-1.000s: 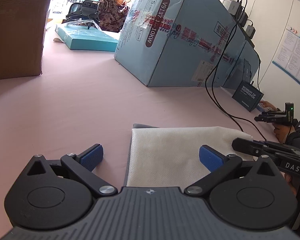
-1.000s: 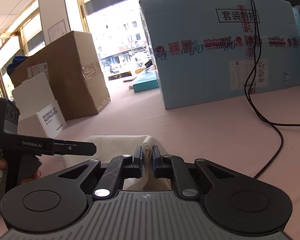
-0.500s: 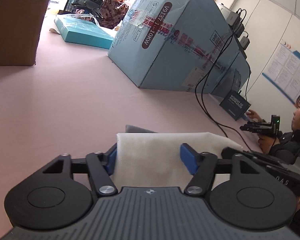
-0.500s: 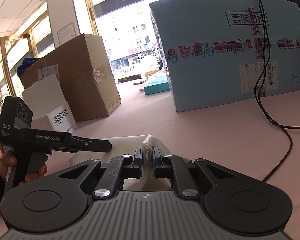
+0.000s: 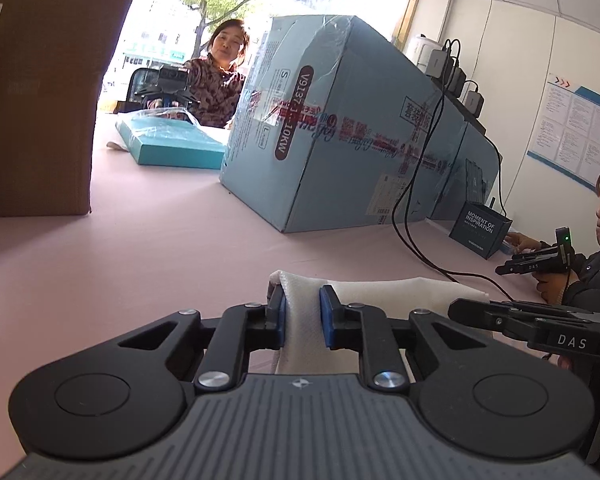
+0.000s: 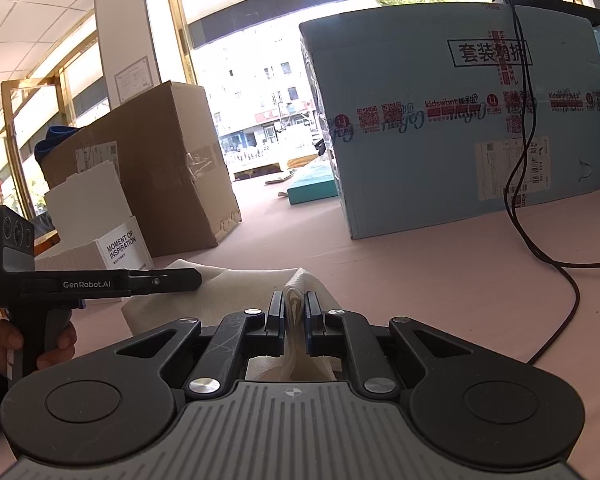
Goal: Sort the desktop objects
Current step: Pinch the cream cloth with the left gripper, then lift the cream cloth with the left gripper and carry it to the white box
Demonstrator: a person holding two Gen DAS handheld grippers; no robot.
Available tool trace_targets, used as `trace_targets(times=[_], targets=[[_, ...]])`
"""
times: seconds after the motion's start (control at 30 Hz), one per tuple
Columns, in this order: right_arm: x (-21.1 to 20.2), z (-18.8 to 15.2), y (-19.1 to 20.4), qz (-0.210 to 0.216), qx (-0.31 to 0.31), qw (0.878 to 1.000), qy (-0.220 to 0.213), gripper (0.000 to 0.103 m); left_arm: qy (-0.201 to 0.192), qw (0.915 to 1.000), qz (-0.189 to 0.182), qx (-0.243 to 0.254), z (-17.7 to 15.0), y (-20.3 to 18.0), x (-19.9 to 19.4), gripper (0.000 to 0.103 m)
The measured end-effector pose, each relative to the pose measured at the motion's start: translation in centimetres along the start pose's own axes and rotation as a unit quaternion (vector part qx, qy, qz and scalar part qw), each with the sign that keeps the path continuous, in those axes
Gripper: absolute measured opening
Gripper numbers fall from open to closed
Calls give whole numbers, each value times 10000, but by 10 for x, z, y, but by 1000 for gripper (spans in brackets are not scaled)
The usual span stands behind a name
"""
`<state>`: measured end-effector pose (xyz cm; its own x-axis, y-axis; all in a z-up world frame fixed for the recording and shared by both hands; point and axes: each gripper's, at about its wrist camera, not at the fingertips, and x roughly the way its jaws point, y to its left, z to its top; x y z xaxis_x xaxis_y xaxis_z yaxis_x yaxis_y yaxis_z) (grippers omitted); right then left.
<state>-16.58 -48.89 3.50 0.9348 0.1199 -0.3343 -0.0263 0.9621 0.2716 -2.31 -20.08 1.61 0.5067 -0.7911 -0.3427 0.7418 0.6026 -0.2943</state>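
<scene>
A: What borders the open space?

B: The pink bench lies bare ahead, between a brown cardboard box on the left and a large blue carton with a black cable trailing on the right.

A: And the cloth?

B: A cream cloth, bunched low on the bench, is pinched by both the left claw and the right claw.
</scene>
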Motion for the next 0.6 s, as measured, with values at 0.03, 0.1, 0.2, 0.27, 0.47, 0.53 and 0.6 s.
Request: trace_targets(times=[0.03,0.1,0.2,0.27,0.47,0.53,0.6], targets=[[0,0,0,-5,1,10000,-21,9,-52,10000,8,44,0,-1,-2,15],[-1,0,0,0,4,10000,-67,9,-155,9998,35,142,0,-4,-4,15],[-1,1,1,-13,3,10000,-80,9,-236,9994,78,252,-1,-8,-8,16],[-2,1,2,-18,0,10000,-96,9,-290,9990,111,333,-1,-10,-9,16],[-6,1,4,-31,9,9996,-274,9,-440,9973,199,553,-3,-16,-15,16],[-8,1,5,-12,16,9993,-360,9,-486,9967,223,607,-3,-18,-17,16],[-11,1,5,30,37,9990,-449,9,-505,9963,251,649,-3,-20,-19,16]])
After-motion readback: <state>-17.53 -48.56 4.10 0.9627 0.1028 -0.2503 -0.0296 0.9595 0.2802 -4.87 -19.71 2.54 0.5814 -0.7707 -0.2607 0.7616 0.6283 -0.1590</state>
